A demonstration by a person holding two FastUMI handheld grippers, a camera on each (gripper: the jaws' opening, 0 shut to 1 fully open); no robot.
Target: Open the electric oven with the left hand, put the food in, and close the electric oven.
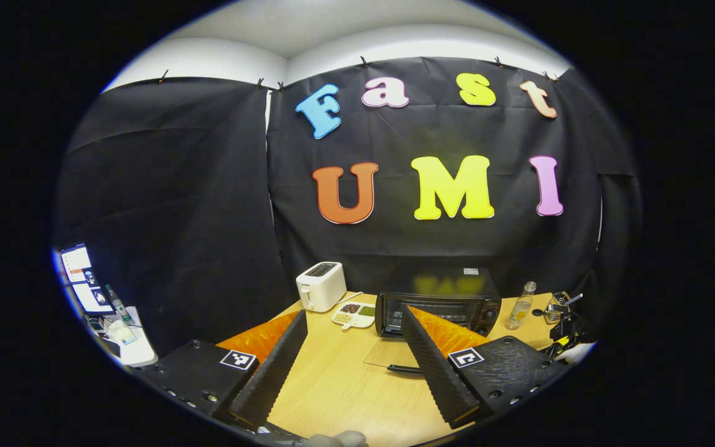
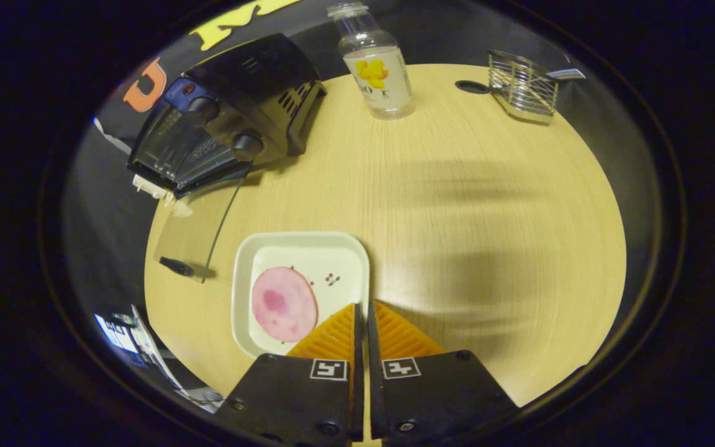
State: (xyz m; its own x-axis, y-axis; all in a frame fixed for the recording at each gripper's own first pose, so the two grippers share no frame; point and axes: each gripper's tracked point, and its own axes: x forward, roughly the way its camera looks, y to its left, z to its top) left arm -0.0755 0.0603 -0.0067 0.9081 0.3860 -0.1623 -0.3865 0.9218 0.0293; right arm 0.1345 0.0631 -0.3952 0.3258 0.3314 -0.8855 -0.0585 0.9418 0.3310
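My left gripper (image 1: 351, 347) hangs with jaws spread wide, empty, above the counter (image 1: 345, 385); the electric oven (image 1: 438, 307) stands at twelve o'clock, door down. My right gripper (image 2: 362, 310) has jaws pinched on the white plate's (image 2: 298, 248) rim, ham slice (image 2: 284, 304) at ten o'clock.

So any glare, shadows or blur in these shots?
Left gripper view: yellow reflection on the oven top, fisheye bending the walls. Right gripper view: soft smeared shadows across the table, edges dim, plate sharp.
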